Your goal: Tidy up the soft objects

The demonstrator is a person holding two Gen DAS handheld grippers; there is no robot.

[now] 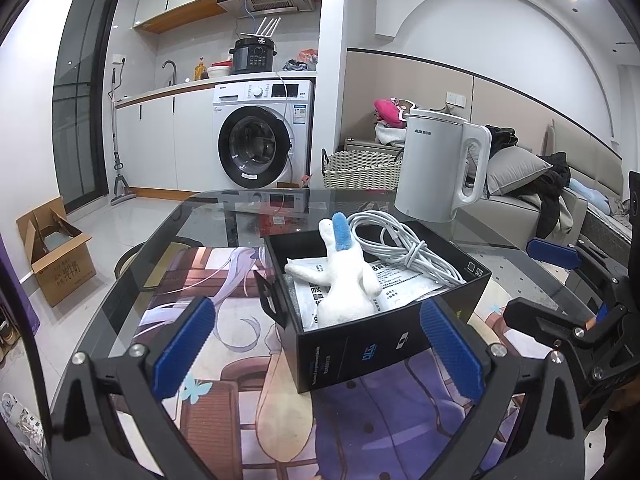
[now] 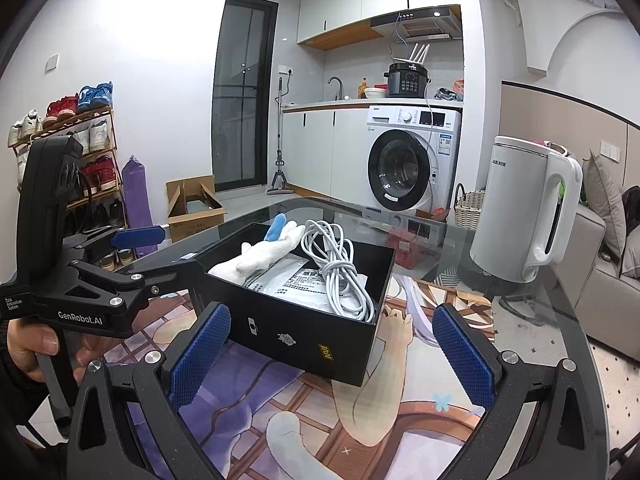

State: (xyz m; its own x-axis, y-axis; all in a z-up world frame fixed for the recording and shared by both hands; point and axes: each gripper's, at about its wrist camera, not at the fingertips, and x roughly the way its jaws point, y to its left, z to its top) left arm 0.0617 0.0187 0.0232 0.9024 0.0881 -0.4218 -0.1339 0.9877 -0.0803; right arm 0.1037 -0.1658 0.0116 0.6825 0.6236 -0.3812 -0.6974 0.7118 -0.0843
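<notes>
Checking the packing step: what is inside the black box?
The black box holds a white plush toy, a coiled white cable and printed plastic packets. Anything beneath them is covered.

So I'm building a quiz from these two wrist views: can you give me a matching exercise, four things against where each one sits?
Things:
1. plush toy
2. white cable
3. kettle
4. cardboard box

Places:
a. on the floor
b. on the glass table beyond the black box
c. coiled in the black box, far side
d. lying in the black box on printed bags

Pairs: 1-d, 2-c, 3-b, 4-a
</notes>
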